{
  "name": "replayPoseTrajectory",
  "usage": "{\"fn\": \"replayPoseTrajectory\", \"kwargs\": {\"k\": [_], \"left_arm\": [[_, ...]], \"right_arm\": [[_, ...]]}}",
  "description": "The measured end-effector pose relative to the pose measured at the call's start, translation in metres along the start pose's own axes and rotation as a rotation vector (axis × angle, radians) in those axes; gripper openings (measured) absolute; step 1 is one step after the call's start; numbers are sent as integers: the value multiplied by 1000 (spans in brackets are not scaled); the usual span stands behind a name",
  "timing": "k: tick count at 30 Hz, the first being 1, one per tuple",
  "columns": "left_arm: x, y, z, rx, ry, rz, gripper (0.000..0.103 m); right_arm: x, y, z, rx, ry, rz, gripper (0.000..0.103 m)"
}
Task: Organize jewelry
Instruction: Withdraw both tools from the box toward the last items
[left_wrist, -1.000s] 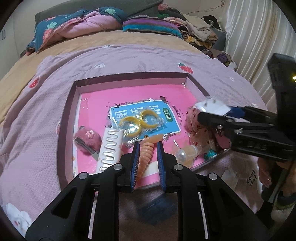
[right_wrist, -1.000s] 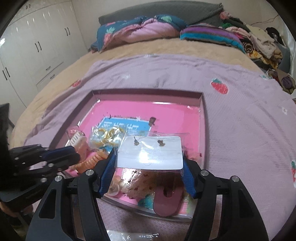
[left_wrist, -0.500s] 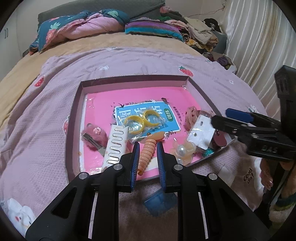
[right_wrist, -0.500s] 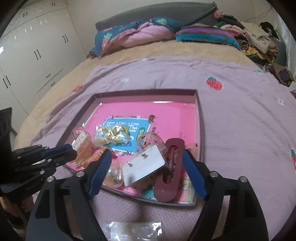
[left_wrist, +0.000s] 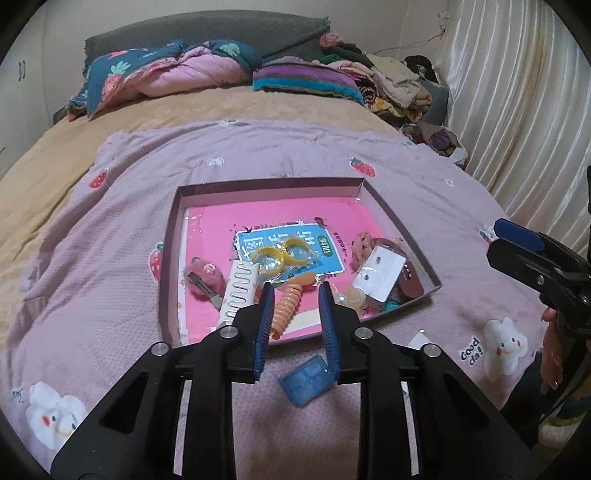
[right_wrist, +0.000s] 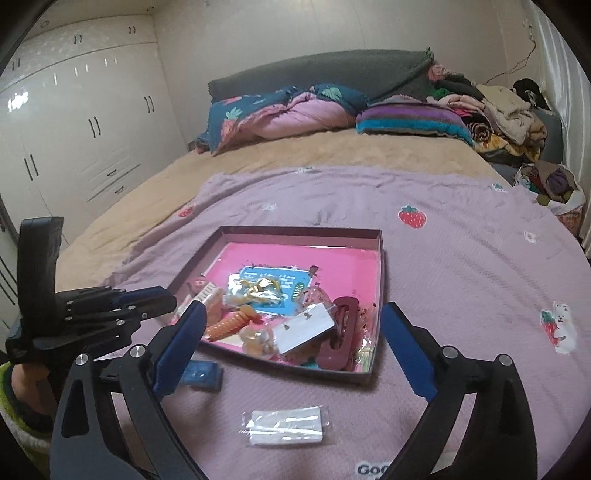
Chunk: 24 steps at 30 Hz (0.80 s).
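A dark-rimmed tray (left_wrist: 169, 258) (right_wrist: 380, 291) with a pink floor lies on the lilac blanket. In it lie a white earring card (left_wrist: 378, 271) (right_wrist: 306, 326), a dark red hair claw (right_wrist: 338, 341), an orange spiral clip (left_wrist: 288, 306) (right_wrist: 231, 325), bagged yellow rings (left_wrist: 280, 254), a white comb clip (left_wrist: 240, 288) and a fuzzy pink clip (left_wrist: 203, 277). My left gripper (left_wrist: 295, 295) (right_wrist: 155, 301) hovers above the tray's near edge, its jaws opening a little with nothing between them. My right gripper (right_wrist: 293, 317) (left_wrist: 513, 243) is still opening, wide and empty, back from the tray.
A small blue box (left_wrist: 306, 380) (right_wrist: 201, 374) lies on the blanket just before the tray. A clear bag with a white card (right_wrist: 286, 426) lies nearer me. Pillows and piled clothes (right_wrist: 498, 110) sit at the bed's far end; wardrobes (right_wrist: 74, 129) stand left.
The right gripper opened and let go of the earring card, which now lies in the tray. Both grippers drew back and upward. The left jaws parted slightly.
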<state>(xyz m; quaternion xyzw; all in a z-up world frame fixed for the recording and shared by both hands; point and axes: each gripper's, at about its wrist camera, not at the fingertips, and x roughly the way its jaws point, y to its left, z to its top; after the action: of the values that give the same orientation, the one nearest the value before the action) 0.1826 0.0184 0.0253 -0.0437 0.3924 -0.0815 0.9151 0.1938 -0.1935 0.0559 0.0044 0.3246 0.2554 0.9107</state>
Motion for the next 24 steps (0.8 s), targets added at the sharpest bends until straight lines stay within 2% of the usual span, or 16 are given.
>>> {"fn": "replayPoseTrajectory", "kwargs": {"k": [4,11,15,17,19,24], "left_arm": [[-15,-4,-1,5,-23,6,29],[-37,-7,-3,3,-60,15,62],[-46,-8,-5,-2,-73,20,74],[-50,-9,-8,-2,-80,28,86],[-54,-9,-10,-2,-86,39,91],[-59,-6,-16,-3,-86,54,91]], "right_arm": [[-15,5,-1,-4,-21,7,95],[-35,15,-7,-28,-43,5,96],[-43,21,-11,-48,-52,2,96],[-46,23,-14,-54,-54,1,96],[-48,26,-17,-59,-52,3,97],[-50,29,-27,-68,-40,4,97]]}}
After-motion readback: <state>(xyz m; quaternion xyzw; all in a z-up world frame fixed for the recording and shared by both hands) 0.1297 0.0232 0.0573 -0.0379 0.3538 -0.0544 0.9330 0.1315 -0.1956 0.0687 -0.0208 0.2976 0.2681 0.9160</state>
